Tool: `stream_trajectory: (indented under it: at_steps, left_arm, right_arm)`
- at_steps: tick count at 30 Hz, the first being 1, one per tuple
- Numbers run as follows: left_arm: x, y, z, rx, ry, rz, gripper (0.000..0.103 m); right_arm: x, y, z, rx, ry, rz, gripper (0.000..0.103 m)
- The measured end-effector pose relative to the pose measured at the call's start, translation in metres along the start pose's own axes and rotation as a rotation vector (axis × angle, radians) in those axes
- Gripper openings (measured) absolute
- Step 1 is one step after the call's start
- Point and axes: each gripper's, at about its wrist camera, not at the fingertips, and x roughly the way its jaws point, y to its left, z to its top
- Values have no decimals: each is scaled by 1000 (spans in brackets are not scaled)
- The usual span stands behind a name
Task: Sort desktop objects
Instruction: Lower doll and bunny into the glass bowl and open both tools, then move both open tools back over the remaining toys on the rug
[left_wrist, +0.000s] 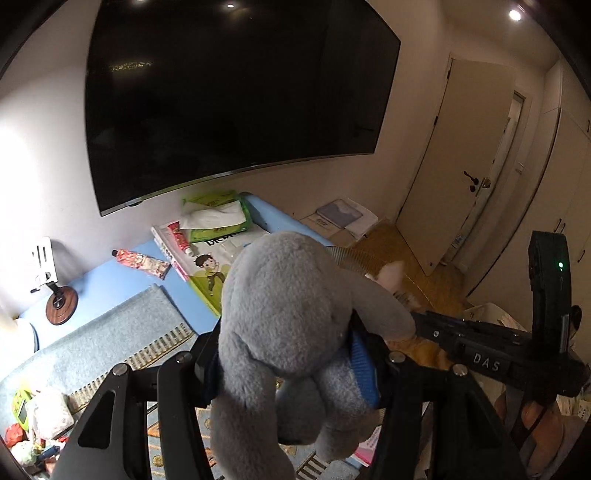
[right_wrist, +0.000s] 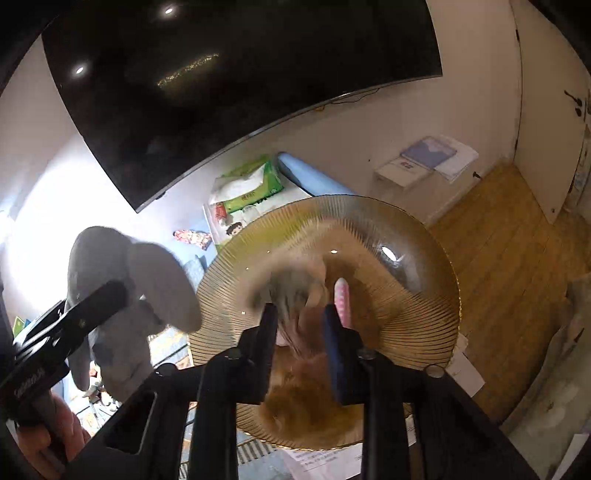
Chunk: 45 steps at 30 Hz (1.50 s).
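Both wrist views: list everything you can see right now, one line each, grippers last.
Plush toy: one, grey, clamped in left gripper.
Glass plate: one, amber ribbed, held by right gripper.
Tissue pack: one, green, desk rear.
Picture book: one, green-white, under tissue pack.
Tubes: two, red, by the book.
Towel: one, light blue, desk front.
TV: one, black, on wall.
Left gripper: shut on plush toy.
Right gripper: shut on plate's edge.
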Motion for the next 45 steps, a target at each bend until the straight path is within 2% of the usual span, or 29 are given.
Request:
stream_trajectory:
  at_steps: [2, 3, 6, 9, 11, 15, 17, 18, 19, 20, 27, 30, 37, 45]
  left_arm:
    - [17, -5, 3, 3, 20, -22, 54]
    - [26, -6, 4, -2, 35, -34, 54]
    - [53, -7, 2, -28, 87, -44, 54]
    - [70, -6, 0, -59, 126, -56, 54]
    - [77, -8, 0, -54, 130, -59, 54]
    - [88, -14, -3, -37, 161, -50, 55]
    - [89, -15, -5, -46, 172, -24, 63]
    - [85, -14, -6, -51, 170, -16, 69]
    - [81, -13, -7, -57, 162, -28, 69]
    - [79, -10, -7, -60, 155, -42, 69]
    - [37, 17, -19, -108, 122, -51, 72]
    - [17, 40, -34, -144, 117, -40, 72]
    - [-26, 105, -70, -256, 136, 4, 72]
    - [-56, 177, -100, -358, 156, 82, 72]
  right_arm:
    - [4, -3, -1, -26, -13, -14, 12]
    - [8, -3, -1, -40, -10, -24, 11]
    - [22, -19, 0, 7, 38, -20, 11]
    - [20, -32, -1, 45, 45, -30, 12]
    - [19, -37, -2, 46, 56, -46, 18]
    - [12, -39, -6, 57, 51, -36, 21]
    - [8, -32, -9, 28, 41, -49, 35]
    - [6, -29, -10, 18, 35, -52, 39]
    - [6, -26, -13, 16, 28, -53, 45]
    - [4, -23, -15, 14, 23, -52, 48]
    - [-4, 10, -24, -26, 24, -23, 51]
    - [-6, 32, -30, -65, 28, -24, 58]
    - [-1, 77, -46, -101, 72, 1, 59]
    - [6, 108, -66, -88, 100, 7, 63]
